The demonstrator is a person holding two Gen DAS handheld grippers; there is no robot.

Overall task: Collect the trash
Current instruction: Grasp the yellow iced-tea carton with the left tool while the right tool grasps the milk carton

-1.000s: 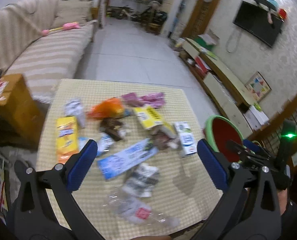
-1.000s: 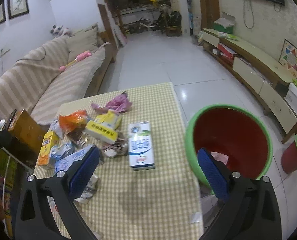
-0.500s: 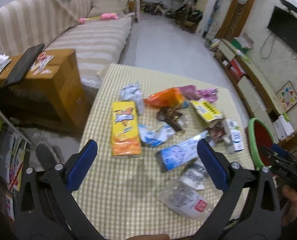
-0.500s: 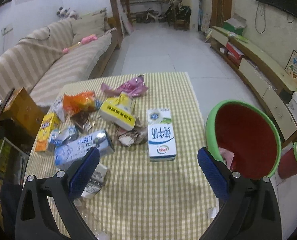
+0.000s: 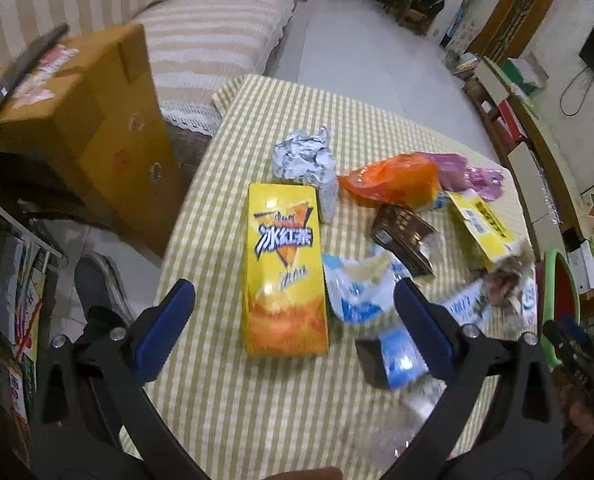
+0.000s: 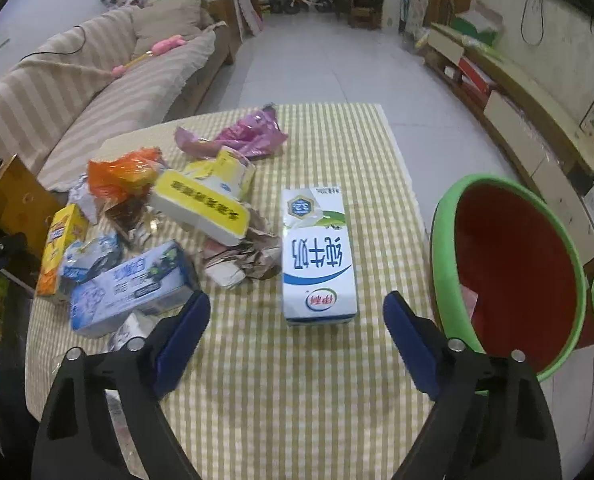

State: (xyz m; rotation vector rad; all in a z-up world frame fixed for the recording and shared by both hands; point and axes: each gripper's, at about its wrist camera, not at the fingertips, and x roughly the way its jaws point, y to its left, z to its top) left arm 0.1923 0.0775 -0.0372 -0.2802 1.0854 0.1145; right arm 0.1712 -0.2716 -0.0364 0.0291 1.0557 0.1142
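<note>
Trash (image 6: 201,216) litters checked table (image 6: 297,380) — red bin (image 6: 513,264) just beside.

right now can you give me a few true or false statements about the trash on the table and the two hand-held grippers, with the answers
1. The left hand-held gripper is open, holding nothing. True.
2. The white milk carton stands upright. False: it lies flat on the checked tablecloth.
3. The red bin with the green rim sits beside the table on the milk carton's side. True.
4. The right hand-held gripper is shut on the milk carton. False: it is open, short of the carton.
5. The yellow drink carton lies flat next to a crumpled blue and white wrapper. True.
</note>
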